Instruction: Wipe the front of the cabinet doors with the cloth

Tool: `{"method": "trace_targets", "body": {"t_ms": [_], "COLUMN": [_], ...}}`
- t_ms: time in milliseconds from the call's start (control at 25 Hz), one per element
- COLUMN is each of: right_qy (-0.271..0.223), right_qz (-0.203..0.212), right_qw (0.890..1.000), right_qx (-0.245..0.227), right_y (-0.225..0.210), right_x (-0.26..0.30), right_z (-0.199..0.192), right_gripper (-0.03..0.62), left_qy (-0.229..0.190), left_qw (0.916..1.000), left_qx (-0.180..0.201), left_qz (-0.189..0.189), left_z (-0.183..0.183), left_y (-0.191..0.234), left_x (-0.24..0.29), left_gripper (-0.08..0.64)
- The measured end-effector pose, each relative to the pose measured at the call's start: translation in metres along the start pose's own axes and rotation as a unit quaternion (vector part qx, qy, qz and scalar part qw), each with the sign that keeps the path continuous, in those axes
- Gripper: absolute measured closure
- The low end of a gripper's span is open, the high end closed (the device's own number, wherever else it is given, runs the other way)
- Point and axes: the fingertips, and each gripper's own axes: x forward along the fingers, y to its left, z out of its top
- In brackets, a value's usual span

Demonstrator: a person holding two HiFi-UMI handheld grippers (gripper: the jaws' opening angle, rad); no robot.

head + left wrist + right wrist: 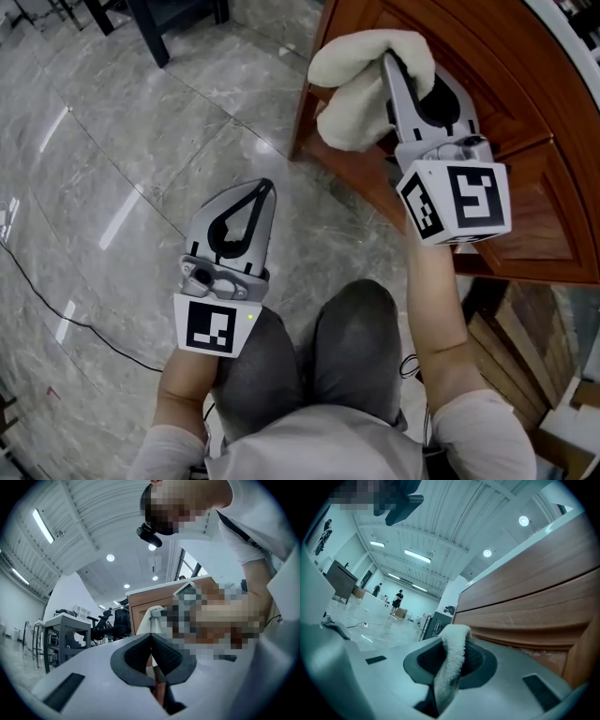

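My right arm reaches forward, right gripper [387,64] pinching the cloth [361,89]. The strip runs lengthwise between the jaws and bunches at their tips against the cabinet door [525,103]. My left gripper [265,187] hangs low above my knee [272,347], jaws pressed together, empty.

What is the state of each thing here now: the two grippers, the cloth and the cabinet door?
cabinet door: looks closed.
cloth: bunched, up against the cabinet door.
right gripper: shut on the cloth.
left gripper: shut, empty, over the floor.
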Motion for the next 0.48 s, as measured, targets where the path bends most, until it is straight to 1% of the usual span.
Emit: {"method": "trace_targets", "body": {"t_ms": [160,400,480], "right_qy": [0.004,0.001,-0.002], "right_qz": [-0.001,-0.008,-0.005], "right_qw": [1.0,1.0,1.0], "right_qx": [-0.003,0.006,0.009], "right_y": [-0.005,-0.015,-0.014], "right_x": [-0.011,-0.032,-0.039], "right_z": [-0.001,0.0,0.002], "right_gripper": [0.517,0.517,0.517], "left_qy": [0.003,0.005,0.004], "left_qw": [1.0,0.9997,0.9996], "left_qx": [0.003,-0.014,-0.011], "left_qz": [-0.008,-0.019,-0.025], "left_z": [0.0,-0.003,-0.002], "left_y": [-0.005,-0.012,-0.016], "left_x": [-0.004,0.001,0.003], "left_gripper": [0.541,0.541,0.541]}}
